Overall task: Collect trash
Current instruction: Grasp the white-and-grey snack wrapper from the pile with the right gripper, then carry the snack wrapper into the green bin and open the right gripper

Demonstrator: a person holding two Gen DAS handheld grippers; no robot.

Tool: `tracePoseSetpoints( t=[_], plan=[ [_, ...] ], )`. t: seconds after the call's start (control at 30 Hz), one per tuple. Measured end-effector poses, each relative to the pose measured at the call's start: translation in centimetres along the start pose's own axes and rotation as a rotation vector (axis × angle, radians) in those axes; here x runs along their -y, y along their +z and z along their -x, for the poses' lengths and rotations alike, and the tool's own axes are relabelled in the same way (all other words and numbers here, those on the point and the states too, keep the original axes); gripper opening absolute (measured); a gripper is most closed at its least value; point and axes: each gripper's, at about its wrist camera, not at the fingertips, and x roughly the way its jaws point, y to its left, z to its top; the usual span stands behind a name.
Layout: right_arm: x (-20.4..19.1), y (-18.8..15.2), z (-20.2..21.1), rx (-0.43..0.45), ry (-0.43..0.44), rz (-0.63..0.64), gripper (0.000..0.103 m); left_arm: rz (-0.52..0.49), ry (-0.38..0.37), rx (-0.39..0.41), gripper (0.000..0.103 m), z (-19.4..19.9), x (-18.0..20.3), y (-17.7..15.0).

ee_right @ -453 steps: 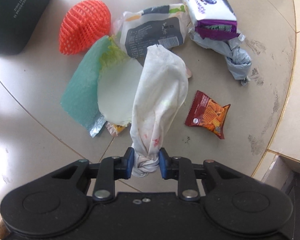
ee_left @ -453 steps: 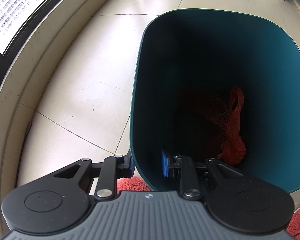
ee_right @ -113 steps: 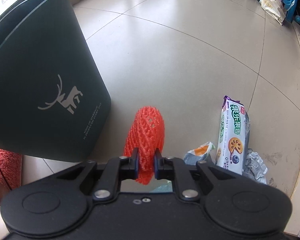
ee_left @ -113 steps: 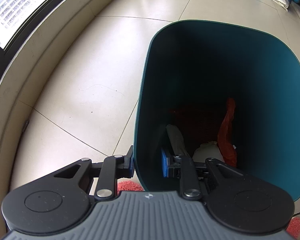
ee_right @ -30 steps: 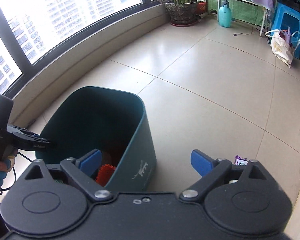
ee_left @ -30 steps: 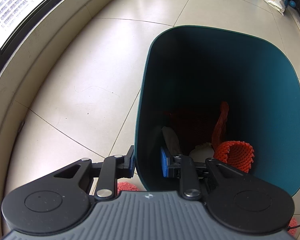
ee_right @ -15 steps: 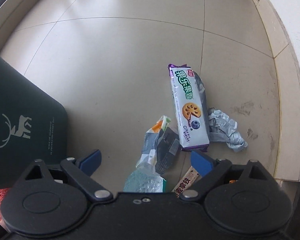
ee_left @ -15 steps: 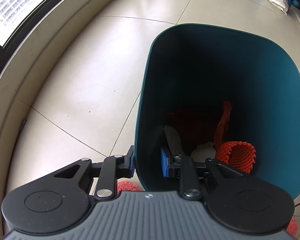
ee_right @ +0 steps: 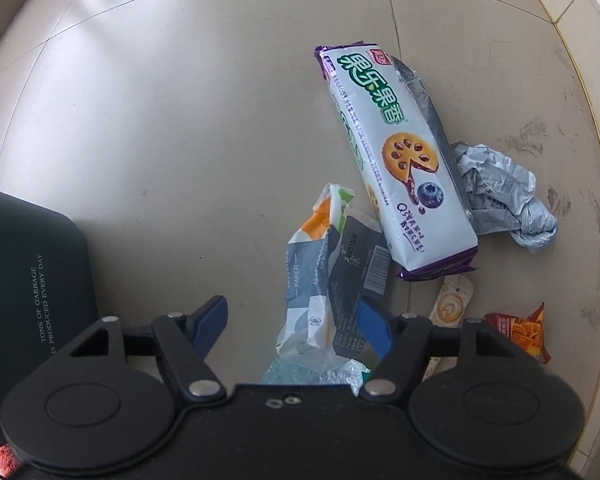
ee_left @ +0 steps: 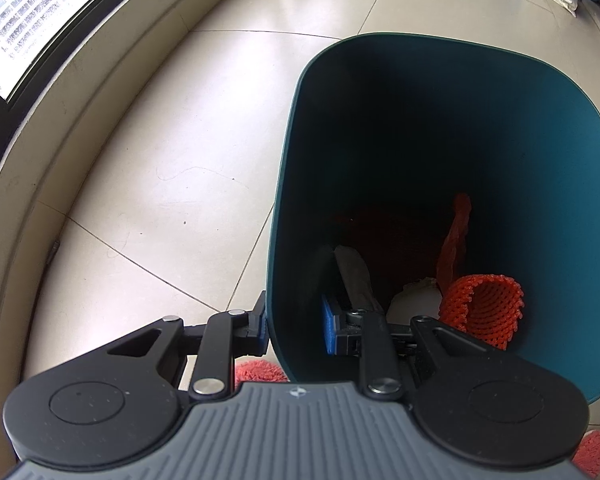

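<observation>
Change: half a second back the right gripper (ee_right: 292,326) was splayed wide above the litter; now it has dropped nearer the floor and its jaws have drawn in around the paper wrapper. The left gripper and the bin look as they did.
Floor: pale tiles (ee_right: 180,120) with scuff marks on the right side; all the loose trash lies on it.
Bin: dark teal trash bin (ee_left: 540,140), its mouth tipped toward the left wrist camera; in the right wrist view its outer wall (ee_right: 28,280) shows printed lettering, well to the left of the litter.
Bin contents: an orange foam net sleeve (ee_left: 484,308) on the right of the bottom, a thin red plastic bag (ee_left: 454,240) behind it, a white wad (ee_left: 416,300) beside them, and a greyish piece (ee_left: 354,272) near the left wall.
Left gripper (ee_left: 296,322): clamped on the bin's near wall, one pad outside and one inside.
Cookie pack (ee_right: 396,160): long, white and purple, lying diagonally, its lower end just beside the wrapper.
Paper wrapper (ee_right: 324,280): crumpled, grey, white and orange, sitting between the right gripper's blue pads; the jaws stand apart, with a clear gap on the left, while the right pad overlaps the wrapper's edge, contact unclear.
Grey foil (ee_right: 500,196): crumpled, touching the pack's right edge.
Red snack bag (ee_right: 520,332): small, at the far right.
Beige sachet (ee_right: 452,300): between the pack and the snack bag.
</observation>
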Motion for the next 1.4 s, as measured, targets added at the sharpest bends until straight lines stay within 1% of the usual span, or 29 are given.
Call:
tracePoseSetpoints(
  t=[0.07, 0.1, 0.17, 0.2, 0.27, 0.37, 0.47, 0.6, 0.67, 0.77, 0.93, 1.13, 1.27, 1.4],
  plan=[
    [0.2, 0.0, -0.3, -0.005, -0.002, -0.003, 0.046, -0.002, 0.002, -0.005, 0.024, -0.1, 0.2, 0.0],
    [0.3, 0.0, -0.4, -0.006, -0.002, -0.004, 0.044, -0.003, 0.002, -0.007, 0.024, -0.1, 0.3, 0.1],
    [0.4, -0.1, -0.7, -0.007, -0.011, 0.003, 0.033, -0.006, 0.002, -0.009, 0.024, -0.2, 0.3, 0.2],
    [0.5, -0.2, -0.8, -0.007, -0.015, 0.008, 0.030, -0.006, 0.003, -0.009, 0.024, -0.2, 0.4, 0.3],
    [0.6, -0.3, -0.7, -0.006, -0.016, 0.013, 0.019, -0.006, 0.002, -0.010, 0.024, -0.1, 0.4, 0.4],
    [0.8, -0.6, -0.1, -0.002, -0.022, 0.026, 0.009, -0.004, 0.000, -0.007, 0.024, 0.0, 0.3, 0.4],
    [0.9, -0.5, 1.2, 0.008, -0.007, 0.048, 0.008, 0.000, -0.005, -0.004, 0.024, 0.0, 0.0, 0.3],
    [0.7, -0.7, 3.9, 0.021, 0.016, 0.105, 0.008, 0.000, -0.010, -0.004, 0.024, -0.1, -0.2, 0.2],
    [0.3, -0.8, 5.6, 0.027, 0.029, 0.153, 0.008, 0.006, -0.018, -0.007, 0.024, -0.1, -0.4, 0.2],
    [-1.0, -1.2, 8.8, 0.058, 0.048, 0.237, 0.008, 0.012, -0.028, -0.008, 0.024, 0.0, -0.7, 0.3],
    [-3.0, -1.7, 15.2, 0.140, 0.150, 0.285, 0.008, 0.011, -0.031, -0.004, 0.024, 0.2, -1.0, 0.3],
    [-6.5, -2.6, 23.2, 0.270, 0.287, 0.341, 0.008, 0.010, -0.033, 0.000, 0.024, 0.2, -1.1, 0.2],
    [-8.6, -3.0, 26.6, 0.332, 0.348, 0.371, 0.008, 0.013, -0.035, 0.007, 0.024, 0.4, -1.1, 0.1],
    [-11.0, -3.2, 28.9, 0.371, 0.402, 0.422, 0.008, 0.017, -0.042, 0.013, 0.024, 0.6, -1.2, 0.0]
  ],
)
